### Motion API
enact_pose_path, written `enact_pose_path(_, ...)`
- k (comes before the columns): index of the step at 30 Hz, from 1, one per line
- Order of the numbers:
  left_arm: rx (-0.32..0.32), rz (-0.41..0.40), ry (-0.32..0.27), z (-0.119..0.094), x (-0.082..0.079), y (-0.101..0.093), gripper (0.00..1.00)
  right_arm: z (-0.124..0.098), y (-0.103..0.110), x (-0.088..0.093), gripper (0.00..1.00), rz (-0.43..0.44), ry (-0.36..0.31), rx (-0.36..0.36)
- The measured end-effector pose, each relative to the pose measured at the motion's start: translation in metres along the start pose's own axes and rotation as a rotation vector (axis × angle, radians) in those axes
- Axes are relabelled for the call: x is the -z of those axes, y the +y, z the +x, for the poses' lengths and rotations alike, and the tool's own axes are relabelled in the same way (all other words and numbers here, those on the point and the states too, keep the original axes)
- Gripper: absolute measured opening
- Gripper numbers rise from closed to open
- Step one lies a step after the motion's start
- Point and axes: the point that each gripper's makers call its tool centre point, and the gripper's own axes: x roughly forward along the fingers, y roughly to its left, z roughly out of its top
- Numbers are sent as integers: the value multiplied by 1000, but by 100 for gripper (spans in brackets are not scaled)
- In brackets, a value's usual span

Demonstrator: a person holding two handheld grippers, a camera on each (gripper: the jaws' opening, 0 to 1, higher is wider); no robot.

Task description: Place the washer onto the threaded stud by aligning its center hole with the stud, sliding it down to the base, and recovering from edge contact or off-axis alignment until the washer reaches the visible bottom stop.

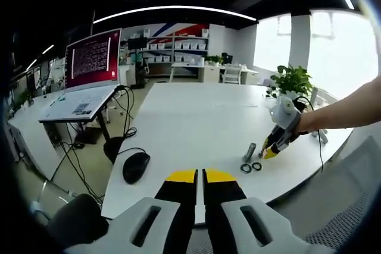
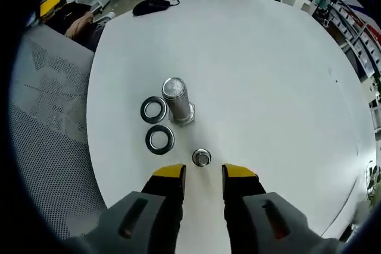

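While both grippers hold nothing, the washers lie flat on the white table point(image 2: 286, 87) beside the upright threaded stud point(image 2: 176, 100).

Right gripper view: right gripper point(image 2: 203, 172) at bottom centre, yellow-tipped jaws narrowly apart, nothing between them. Small nut point(image 2: 202, 158) sits just above the gap between the tips, no contact I can confirm. Lower washer point(image 2: 160, 139) lies up-left of the left jaw tip, near but apart; upper washer point(image 2: 153, 109) lies above it, just left of the stud, whose base sits centre frame above the nut. Black mouse point(image 2: 152, 6) is at top, far edge of the table.
Left gripper view: left gripper point(image 1: 200, 176) at bottom centre, jaws nearly together, empty, well apart from the parts. Right gripper and the person's hand come in at right, tip just beside the stud and two washers, right of centre. Mouse at lower left, laptop point(image 1: 83, 90) at upper left, potted plant point(image 1: 290, 80) at upper right.
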Motion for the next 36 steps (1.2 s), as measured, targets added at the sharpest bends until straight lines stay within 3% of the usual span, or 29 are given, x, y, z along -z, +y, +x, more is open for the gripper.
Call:
enact_pose_path(13, 4, -6, -14, 0, -2, -1, 1, -10, -15, 12, 26, 49, -55, 31)
enact_pose_path(16, 4, -6, -13, 0, -2, -1, 1, -8, -18, 17, 26, 100, -66, 28)
enact_pose_path(24, 6, -4, -7, 0, -1, -1, 1, -5, -27, 30, 24, 133, -37, 51)
enact_pose_path(36, 10, -1, -4, 0, -1, -2, 1, 0, -28, 28, 22, 125, 6, 24)
